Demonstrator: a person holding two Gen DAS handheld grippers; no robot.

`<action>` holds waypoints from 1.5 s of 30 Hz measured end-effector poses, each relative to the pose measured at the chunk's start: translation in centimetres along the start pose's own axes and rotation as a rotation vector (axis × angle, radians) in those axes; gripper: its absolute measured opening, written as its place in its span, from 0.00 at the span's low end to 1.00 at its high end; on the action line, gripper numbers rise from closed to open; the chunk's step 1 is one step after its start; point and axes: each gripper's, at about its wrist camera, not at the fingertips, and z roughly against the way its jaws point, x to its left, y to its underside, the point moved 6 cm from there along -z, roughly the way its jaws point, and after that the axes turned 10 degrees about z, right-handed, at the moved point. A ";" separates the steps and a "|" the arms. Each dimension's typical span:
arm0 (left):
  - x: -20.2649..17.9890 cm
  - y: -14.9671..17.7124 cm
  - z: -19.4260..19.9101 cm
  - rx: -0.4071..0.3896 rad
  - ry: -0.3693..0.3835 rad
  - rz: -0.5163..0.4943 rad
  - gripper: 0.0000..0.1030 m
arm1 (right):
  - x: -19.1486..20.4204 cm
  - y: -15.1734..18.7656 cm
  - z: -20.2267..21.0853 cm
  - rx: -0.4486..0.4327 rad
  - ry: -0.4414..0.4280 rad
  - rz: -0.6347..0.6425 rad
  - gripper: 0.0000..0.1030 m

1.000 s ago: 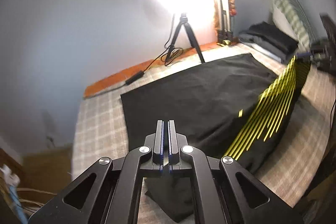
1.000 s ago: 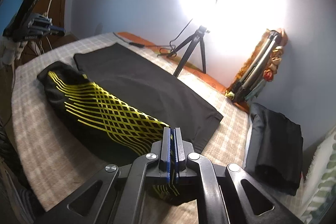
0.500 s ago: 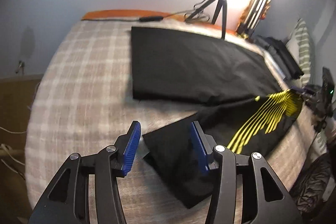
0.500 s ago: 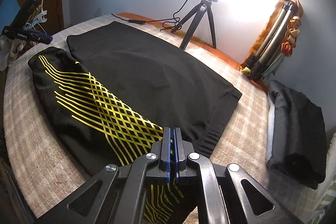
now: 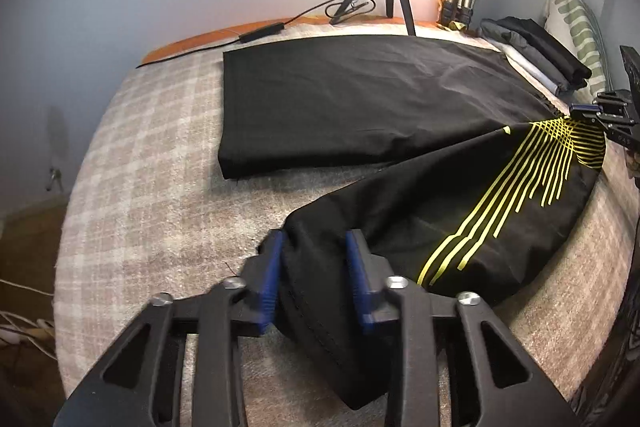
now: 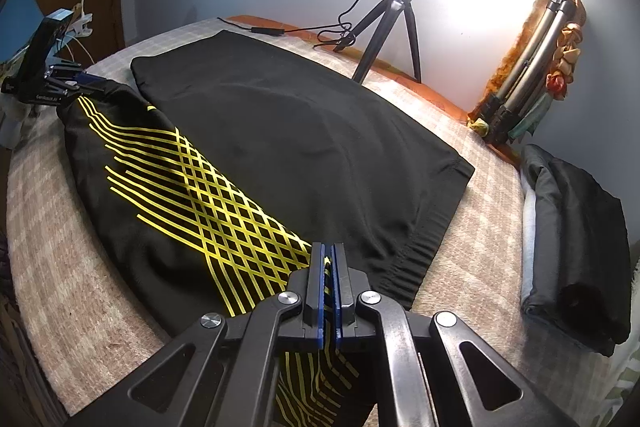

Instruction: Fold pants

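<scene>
My left gripper (image 5: 314, 277) has its blue-padded jaws spread apart, straddling the hem end of the black pants with yellow line pattern (image 5: 460, 211), fabric lying between the pads but not pinched. My right gripper (image 6: 328, 291) is clamped tight on the waist end of the same pants, yellow lattice print running right into the pads. The pants lie spread across the beige checked bedcover (image 5: 152, 163), one leg flat toward the wall, the patterned leg angled nearer me. A black tripod (image 6: 394, 27) stands at the far edge by the wall with its cable trailing along the edge. A stack of folded dark clothes (image 6: 576, 235) sits well apart to my right.
</scene>
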 end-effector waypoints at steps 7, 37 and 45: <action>-0.8 -0.4 1.8 -0.081 -0.022 -0.055 0.03 | -0.1 -0.1 0.8 -0.015 0.027 0.010 0.01; 1.0 -16.2 0.3 -0.319 -0.069 0.005 0.02 | -11.3 -10.8 -2.7 -0.045 0.236 0.061 0.00; 3.1 -18.9 -5.3 -0.259 -0.141 0.036 0.02 | -14.0 -12.0 -9.3 0.033 0.250 0.090 0.00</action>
